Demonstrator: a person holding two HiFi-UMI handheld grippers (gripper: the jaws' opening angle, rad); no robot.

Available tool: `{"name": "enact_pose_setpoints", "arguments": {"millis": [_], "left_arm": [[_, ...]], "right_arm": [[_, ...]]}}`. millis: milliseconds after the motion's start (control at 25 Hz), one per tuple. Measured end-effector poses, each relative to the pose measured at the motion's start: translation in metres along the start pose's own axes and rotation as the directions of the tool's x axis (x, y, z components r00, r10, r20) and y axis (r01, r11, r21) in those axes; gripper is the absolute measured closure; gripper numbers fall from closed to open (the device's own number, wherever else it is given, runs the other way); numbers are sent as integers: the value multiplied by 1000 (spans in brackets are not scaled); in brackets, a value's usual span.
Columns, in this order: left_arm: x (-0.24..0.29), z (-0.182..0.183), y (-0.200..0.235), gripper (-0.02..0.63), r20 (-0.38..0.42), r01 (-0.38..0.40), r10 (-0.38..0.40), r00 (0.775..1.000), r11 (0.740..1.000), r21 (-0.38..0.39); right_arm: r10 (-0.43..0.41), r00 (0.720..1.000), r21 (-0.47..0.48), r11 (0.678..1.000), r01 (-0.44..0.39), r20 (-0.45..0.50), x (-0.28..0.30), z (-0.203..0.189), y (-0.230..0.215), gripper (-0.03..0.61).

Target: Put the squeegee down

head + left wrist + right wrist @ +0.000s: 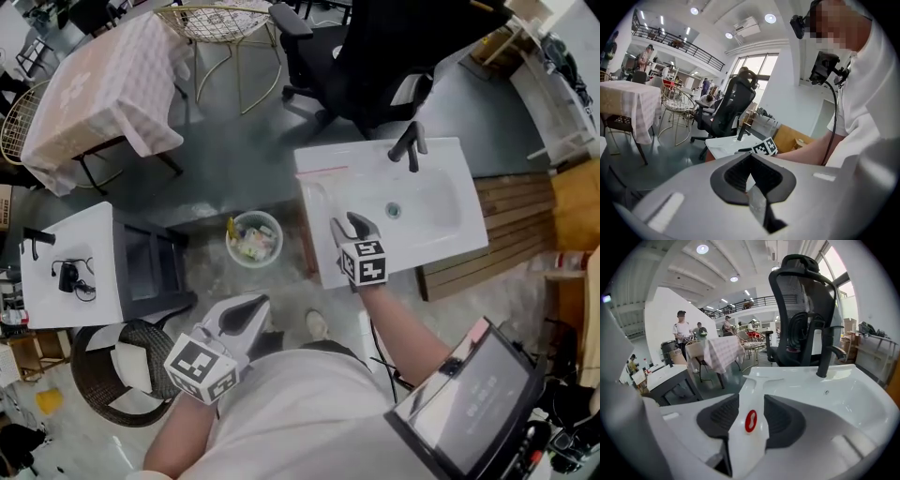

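Sink (450, 159) rim carries squeegee (749, 420); right gripper (350, 225) spread astride its handle, left gripper (246, 314) pressed together. Placement looks done; next, lift clear.

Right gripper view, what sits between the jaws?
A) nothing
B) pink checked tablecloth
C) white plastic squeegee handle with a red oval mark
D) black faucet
C: the white plastic squeegee handle with a red oval mark runs between the spread jaws of the right gripper, and its far end lies on the rim of the white sink.
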State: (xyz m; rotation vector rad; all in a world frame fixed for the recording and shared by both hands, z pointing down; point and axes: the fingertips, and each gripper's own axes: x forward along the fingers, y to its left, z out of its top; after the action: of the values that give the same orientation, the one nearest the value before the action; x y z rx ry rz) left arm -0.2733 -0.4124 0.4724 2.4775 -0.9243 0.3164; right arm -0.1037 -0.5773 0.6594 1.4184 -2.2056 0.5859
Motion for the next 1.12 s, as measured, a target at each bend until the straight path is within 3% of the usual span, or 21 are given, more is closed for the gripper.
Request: {"name": "enact_pose_setpoints", "arguments": {"millis": [320, 400, 520, 560, 840, 1120], "left_arm": [[22, -16, -72, 606, 35, -74, 75, 997, 997, -22], [25, -18, -86, 606, 43, -102, 103, 994, 994, -38], [28, -24, -106, 606, 42, -126, 128, 991, 991, -46], [29, -27, -111, 606, 38, -128, 130, 991, 991, -44], [28, -44, -146, 606, 34, -101, 102, 994, 994, -38], [-7, -46, -179, 606, 72, -66, 66, 995, 998, -6]], "right_arm": [[142, 990, -67, 988, -141, 12, -81, -18, -3, 427], [173, 985, -86, 981, -172, 8, -100, -22, -8, 454], [216, 976, -115, 970, -214, 1, -126, -30, -14, 546], [226, 974, -123, 966, -225, -3, -134, -34, -15, 575], [284, 959, -181, 942, -282, -18, -192, -46, -2, 577], [309, 951, -260, 919, -296, 12, -249, -44, 44, 577]]}}
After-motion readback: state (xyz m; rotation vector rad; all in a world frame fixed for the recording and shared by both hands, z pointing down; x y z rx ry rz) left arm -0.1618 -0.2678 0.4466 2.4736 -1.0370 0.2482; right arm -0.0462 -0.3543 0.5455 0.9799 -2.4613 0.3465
